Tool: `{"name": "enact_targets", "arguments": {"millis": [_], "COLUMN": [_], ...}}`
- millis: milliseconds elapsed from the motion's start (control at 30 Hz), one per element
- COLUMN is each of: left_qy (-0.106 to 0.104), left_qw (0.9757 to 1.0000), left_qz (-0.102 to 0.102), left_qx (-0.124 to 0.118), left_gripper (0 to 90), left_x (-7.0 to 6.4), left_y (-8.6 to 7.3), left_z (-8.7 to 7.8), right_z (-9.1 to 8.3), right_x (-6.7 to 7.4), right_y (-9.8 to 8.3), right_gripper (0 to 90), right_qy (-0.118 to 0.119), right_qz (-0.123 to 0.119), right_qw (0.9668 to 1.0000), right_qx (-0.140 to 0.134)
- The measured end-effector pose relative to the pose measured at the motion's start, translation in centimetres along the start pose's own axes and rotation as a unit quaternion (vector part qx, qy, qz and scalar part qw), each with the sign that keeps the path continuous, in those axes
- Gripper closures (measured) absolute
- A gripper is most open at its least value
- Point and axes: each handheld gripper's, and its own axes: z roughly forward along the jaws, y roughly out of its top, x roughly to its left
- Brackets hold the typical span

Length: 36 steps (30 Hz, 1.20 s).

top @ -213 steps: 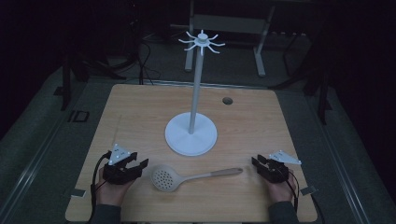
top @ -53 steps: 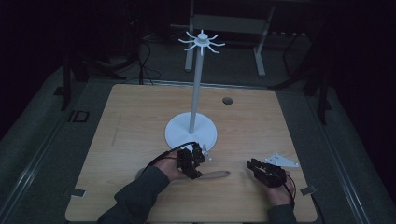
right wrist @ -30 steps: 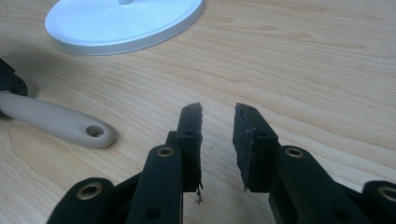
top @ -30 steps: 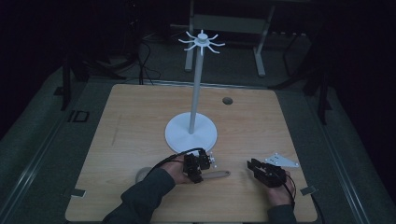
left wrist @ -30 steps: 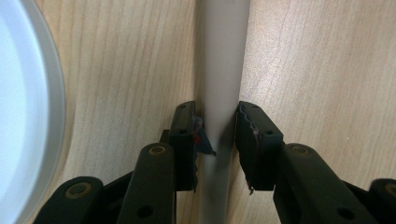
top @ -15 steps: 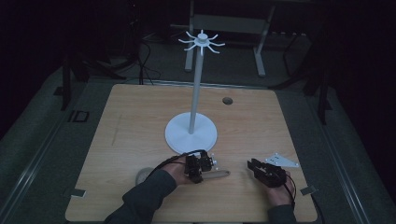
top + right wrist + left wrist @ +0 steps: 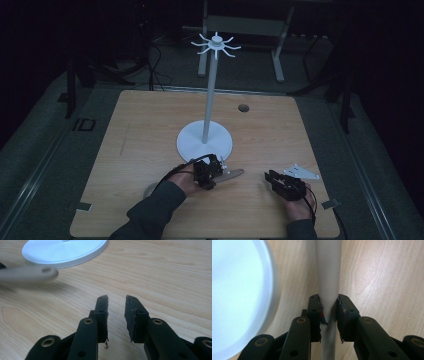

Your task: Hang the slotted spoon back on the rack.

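The left gripper (image 7: 328, 312) is clamped on the pale handle of a slotted spoon (image 7: 328, 277), just in front of the white stand's round base (image 7: 204, 142). The handle's end (image 7: 235, 173) points toward the right gripper (image 7: 116, 308), which rests apart from the base with jaws parted, holding nothing.

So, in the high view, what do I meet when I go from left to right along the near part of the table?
Left gripper, shut on the spoon handle → free end of the spoon handle → right gripper, jaws open, holding nothing.
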Motion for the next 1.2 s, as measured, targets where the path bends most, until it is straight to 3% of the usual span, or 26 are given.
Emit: {"name": "enact_targets", "arguments": {"millis": [300, 567, 967, 1200], "left_qy": [0.022, 0.043, 0.094, 0.122], "left_qw": [0.9987, 0.9938, 0.9812, 0.9697], "left_qz": [-0.030, -0.073, -0.108, -0.135], "left_qx": [-0.034, -0.073, -0.129, -0.163], "left_gripper": [74.3, 74.3, 74.4, 74.4], "left_x": [0.6, 1.6, 1.8, 2.1], "left_y": [-0.2, -0.7, -0.9, -1.0], "left_z": [-1.4, -2.6, -4.6, -5.8], "right_z": [0.0, 0.1, 0.1, 0.1], "right_x": [0.0, -0.1, -0.3, -0.4], "right_y": [0.0, -0.1, -0.2, -0.3], "right_gripper": [72.2, 72.3, 72.2, 71.9], "right_qy": [-0.002, -0.004, -0.007, -0.011], "right_qz": [0.002, 0.002, 0.002, 0.004], "right_qw": [1.0000, 1.0000, 1.0000, 0.9999], "right_qx": [0.000, 0.001, -0.001, -0.002]}}
